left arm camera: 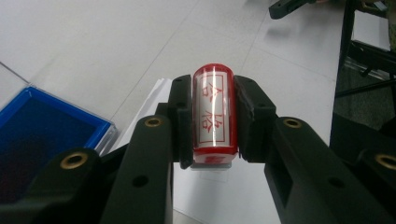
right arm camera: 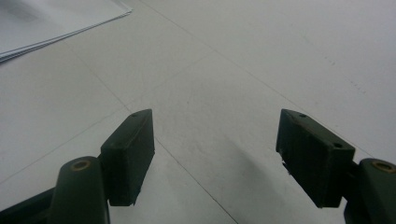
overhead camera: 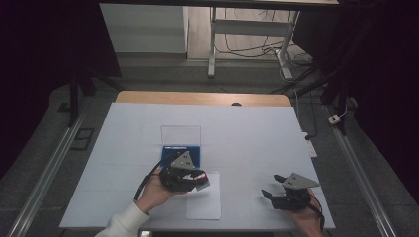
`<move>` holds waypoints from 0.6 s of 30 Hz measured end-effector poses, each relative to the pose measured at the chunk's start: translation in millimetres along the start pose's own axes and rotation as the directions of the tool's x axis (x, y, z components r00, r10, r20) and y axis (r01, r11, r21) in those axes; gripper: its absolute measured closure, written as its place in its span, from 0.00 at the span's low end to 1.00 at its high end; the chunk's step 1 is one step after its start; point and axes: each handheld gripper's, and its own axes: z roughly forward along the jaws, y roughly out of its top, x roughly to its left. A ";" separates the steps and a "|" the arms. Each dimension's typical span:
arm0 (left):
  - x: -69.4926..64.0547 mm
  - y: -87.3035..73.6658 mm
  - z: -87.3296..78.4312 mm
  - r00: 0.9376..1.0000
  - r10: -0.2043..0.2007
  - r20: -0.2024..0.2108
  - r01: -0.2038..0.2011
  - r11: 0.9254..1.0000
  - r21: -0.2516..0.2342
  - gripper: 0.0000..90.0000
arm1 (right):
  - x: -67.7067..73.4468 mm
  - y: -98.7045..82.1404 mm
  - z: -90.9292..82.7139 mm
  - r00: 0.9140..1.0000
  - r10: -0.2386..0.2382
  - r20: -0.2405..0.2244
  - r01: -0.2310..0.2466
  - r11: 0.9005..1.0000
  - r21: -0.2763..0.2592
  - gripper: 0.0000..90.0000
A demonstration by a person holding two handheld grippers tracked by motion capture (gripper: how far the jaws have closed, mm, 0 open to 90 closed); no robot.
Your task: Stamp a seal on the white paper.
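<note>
A: Logging from the left. A blue ink pad is sitting open on the white tabletop, with its clear lid lying just behind it.

B: And the left gripper?

A: Its fingers are closing narrow on a red stamp, pressing the two long sides of the barrel. In the high view the left gripper is hovering just in front of the ink pad, over the near-left edge of a sheet of paper. The stamp is therefore riding between the fingers, above the paper's edge; whether the stamp face is touching anything, I cannot tell.

B: Handling notes?

A: Judgement only: the barrel is looking like glossy hard plastic, so probably light, stiff and a bit slippery. Gripping across the middle of the barrel, as now, is giving the flat pads the most surface; a grip near either end might let it pivot. The printed label is facing the camera, the stamp face pointing down and away.

B: Right side?

A: The right gripper is waiting near the tabletop's right front, well apart from the paper. Its fingers are standing wide and holding nothing, bare tabletop between them.
</note>
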 end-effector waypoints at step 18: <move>-1.5 -6.9 23.3 1.000 0.012 -0.001 -0.012 0.997 0.071 0.78 | 0.0 -0.3 -0.3 1.000 -0.001 0.000 0.001 1.000 0.004 0.31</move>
